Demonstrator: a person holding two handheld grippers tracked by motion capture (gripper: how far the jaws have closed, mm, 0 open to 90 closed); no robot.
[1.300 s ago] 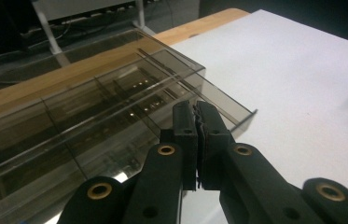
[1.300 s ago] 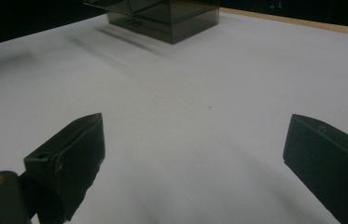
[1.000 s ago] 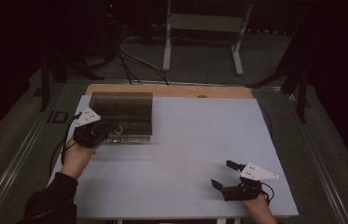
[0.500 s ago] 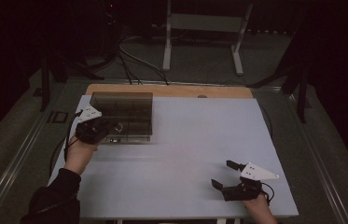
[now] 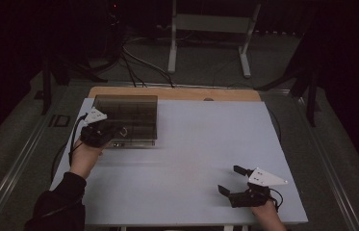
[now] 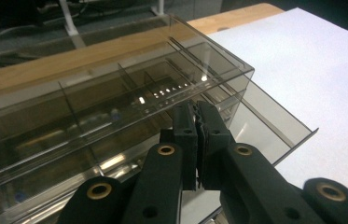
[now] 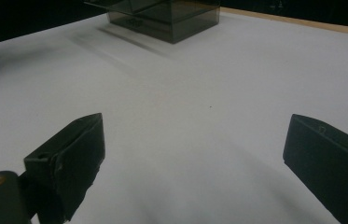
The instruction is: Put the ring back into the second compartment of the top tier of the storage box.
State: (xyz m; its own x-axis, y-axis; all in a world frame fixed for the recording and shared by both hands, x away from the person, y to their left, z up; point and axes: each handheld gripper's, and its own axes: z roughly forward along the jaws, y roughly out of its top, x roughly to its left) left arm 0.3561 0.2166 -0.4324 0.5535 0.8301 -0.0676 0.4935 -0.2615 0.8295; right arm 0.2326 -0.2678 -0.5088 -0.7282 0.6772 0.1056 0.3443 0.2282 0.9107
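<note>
A smoky clear plastic organiser box [image 5: 131,111] with several compartments stands at the back left of the white table [image 5: 191,144]. My left gripper [image 5: 119,131] is at the box's near edge, its jaws pressed together. In the left gripper view the shut left gripper [image 6: 197,112] touches the front wall of the box [image 6: 92,102], and I cannot tell whether anything thin is pinched. A clear flap juts from the box toward the right there. My right gripper [image 5: 230,179] rests near the table's front right, wide open and holding nothing. From the right gripper [image 7: 195,135], the box [image 7: 171,16] is far off.
A wooden strip [image 5: 177,94] runs along the table's far edge. Beyond it, on the dark floor, stand a metal frame [image 5: 206,29] and loose cables [image 5: 134,57]. White table surface lies between the two grippers.
My left gripper has edged slightly farther in toward the box. The right gripper and the box have not moved.
</note>
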